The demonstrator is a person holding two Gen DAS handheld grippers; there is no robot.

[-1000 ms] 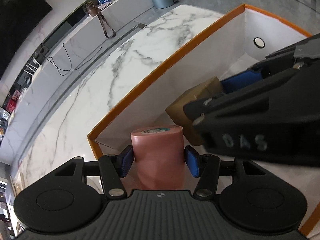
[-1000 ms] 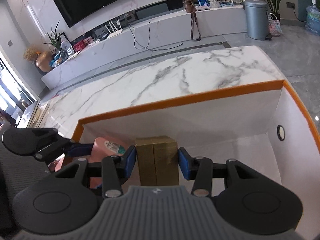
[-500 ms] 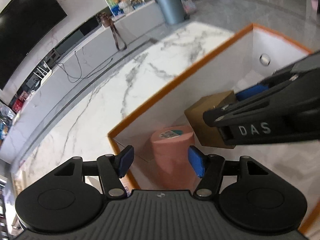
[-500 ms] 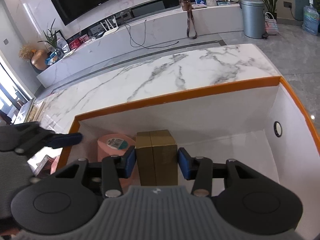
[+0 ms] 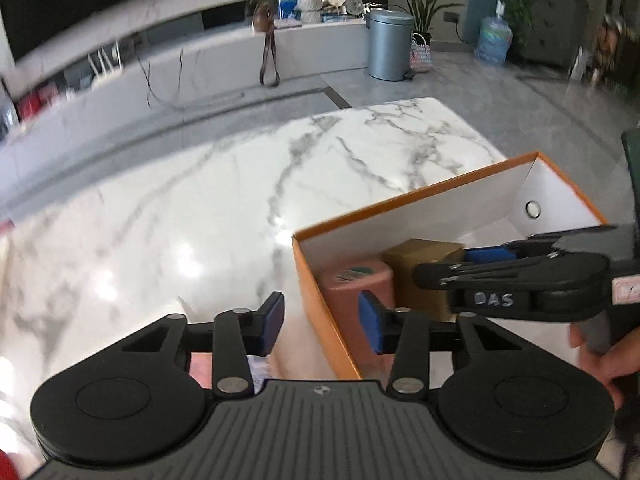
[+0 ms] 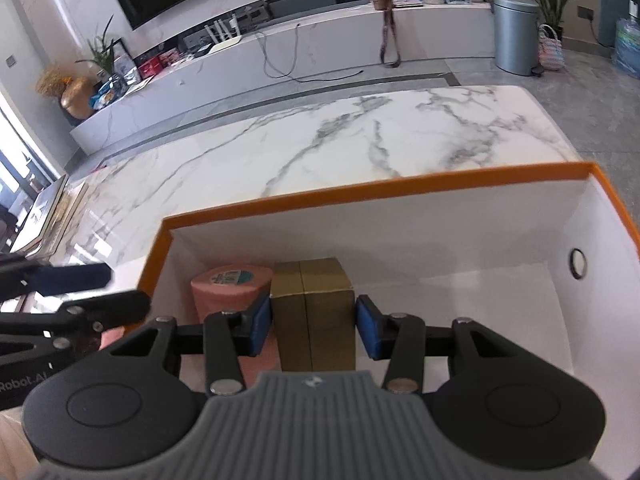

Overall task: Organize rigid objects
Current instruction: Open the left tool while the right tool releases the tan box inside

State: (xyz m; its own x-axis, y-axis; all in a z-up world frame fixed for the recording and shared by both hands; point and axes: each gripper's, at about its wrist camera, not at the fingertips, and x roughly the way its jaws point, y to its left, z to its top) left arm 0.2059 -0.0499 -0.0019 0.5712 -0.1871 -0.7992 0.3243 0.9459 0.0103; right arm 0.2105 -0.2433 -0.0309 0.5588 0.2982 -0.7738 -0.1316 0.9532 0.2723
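Note:
An orange-rimmed white box stands on the marble table. In its near left corner a pink cylinder stands upright beside a gold carton; both show in the left wrist view, the cylinder and the carton. My right gripper sits around the carton with its blue pads just off the sides, open. My left gripper is open and empty, raised over the box's left wall.
The marble table stretches left and far of the box. The right half of the box floor holds nothing. Pink and white items lie under my left gripper, mostly hidden. Books lie at the far left table end.
My left gripper let go of the pink cylinder, rose and drew back left out of the box. My right gripper opened slightly off the gold carton, which stands in the box.

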